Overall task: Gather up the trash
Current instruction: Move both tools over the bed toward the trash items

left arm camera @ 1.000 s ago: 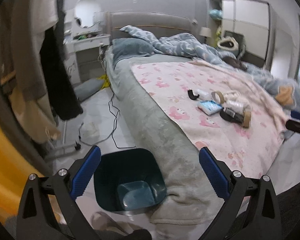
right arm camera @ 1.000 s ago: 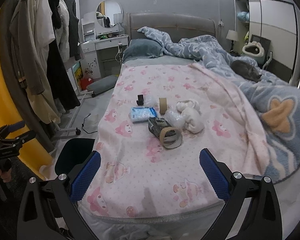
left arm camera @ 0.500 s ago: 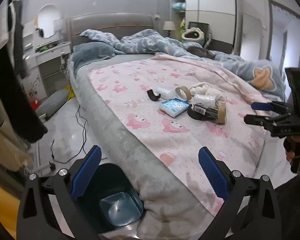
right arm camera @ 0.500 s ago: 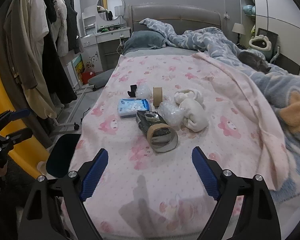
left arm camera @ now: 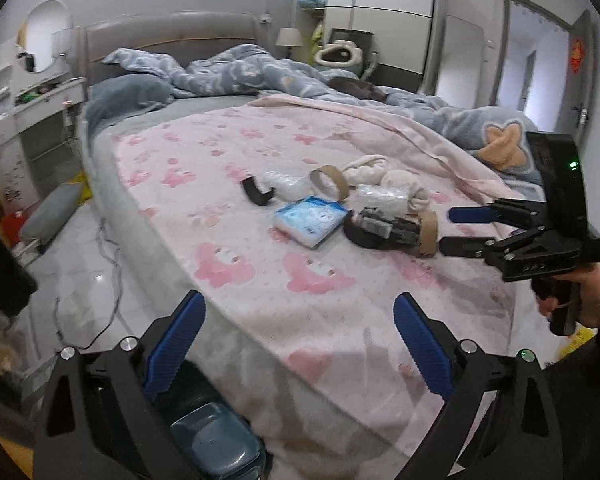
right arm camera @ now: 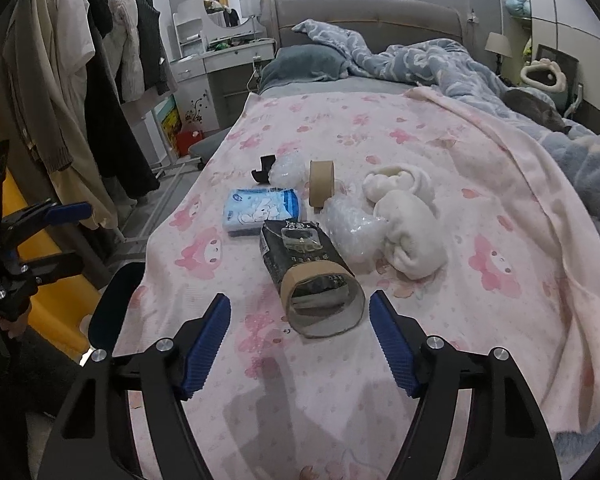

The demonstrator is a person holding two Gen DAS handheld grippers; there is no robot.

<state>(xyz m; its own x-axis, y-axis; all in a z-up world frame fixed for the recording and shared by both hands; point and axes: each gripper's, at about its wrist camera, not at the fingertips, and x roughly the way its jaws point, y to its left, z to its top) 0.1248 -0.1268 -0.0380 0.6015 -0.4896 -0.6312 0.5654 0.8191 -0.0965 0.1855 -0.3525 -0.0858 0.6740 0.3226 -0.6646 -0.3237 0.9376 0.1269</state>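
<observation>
The trash bin [left arm camera: 216, 436] is half hidden behind the left gripper's [left arm camera: 296, 344] arm and cut off at the lower edge. The dark shape [right arm camera: 534, 106] among the blue duvet [right arm camera: 440, 64], possibly a cat, is too blurred to tell.

Chinese characters "洁柔" on the black wrapper [right arm camera: 296, 248], at 12 o'clock from the cardboard roll's [right arm camera: 324, 306] open end

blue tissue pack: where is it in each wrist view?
Left wrist: tissue pack sits centre frame, left of the black wrapper on the cardboard tube.
Right wrist: tissue pack sits left of centre, up-left of that tube.
Shared landmark: upright tape roll.
</observation>
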